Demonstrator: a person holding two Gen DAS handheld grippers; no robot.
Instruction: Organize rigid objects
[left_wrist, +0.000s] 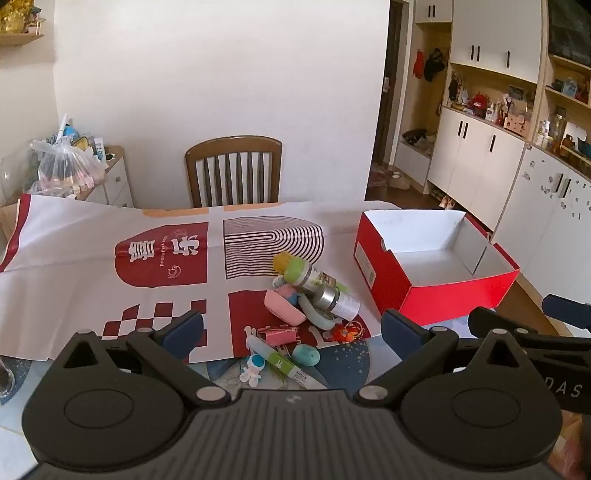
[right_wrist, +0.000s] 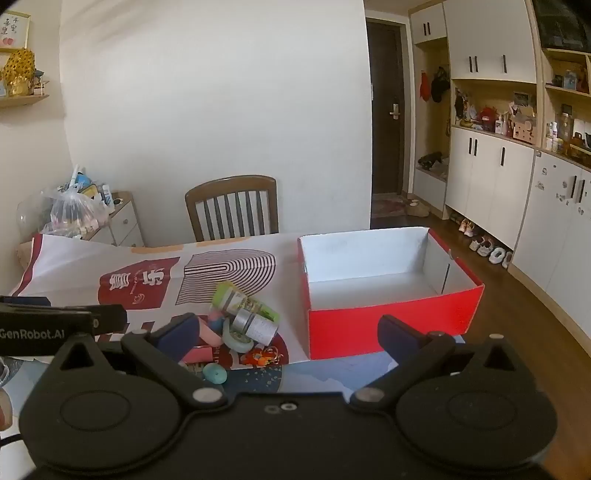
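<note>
A pile of small objects lies on the table: two bottles with silver bands (left_wrist: 330, 293) (right_wrist: 251, 321), a pink case (left_wrist: 283, 307), a pink binder clip (left_wrist: 282, 335), a teal oval (left_wrist: 306, 355) (right_wrist: 215, 373), a green tube (left_wrist: 286, 363), an astronaut figure (left_wrist: 253, 367) and an orange keychain (left_wrist: 345, 332) (right_wrist: 263, 357). An open red box (left_wrist: 436, 295) (right_wrist: 388, 328) with a white, empty inside stands to their right. My left gripper (left_wrist: 291, 332) is open above the near side of the pile, holding nothing. My right gripper (right_wrist: 288, 332) is open and empty, between the pile and the box.
A red-and-white patterned sheet (left_wrist: 110, 266) covers the table. A wooden chair (left_wrist: 234, 170) stands behind it. A plastic bag (left_wrist: 62, 166) sits on a small drawer unit at the back left. White cabinets (left_wrist: 480, 147) line the right wall.
</note>
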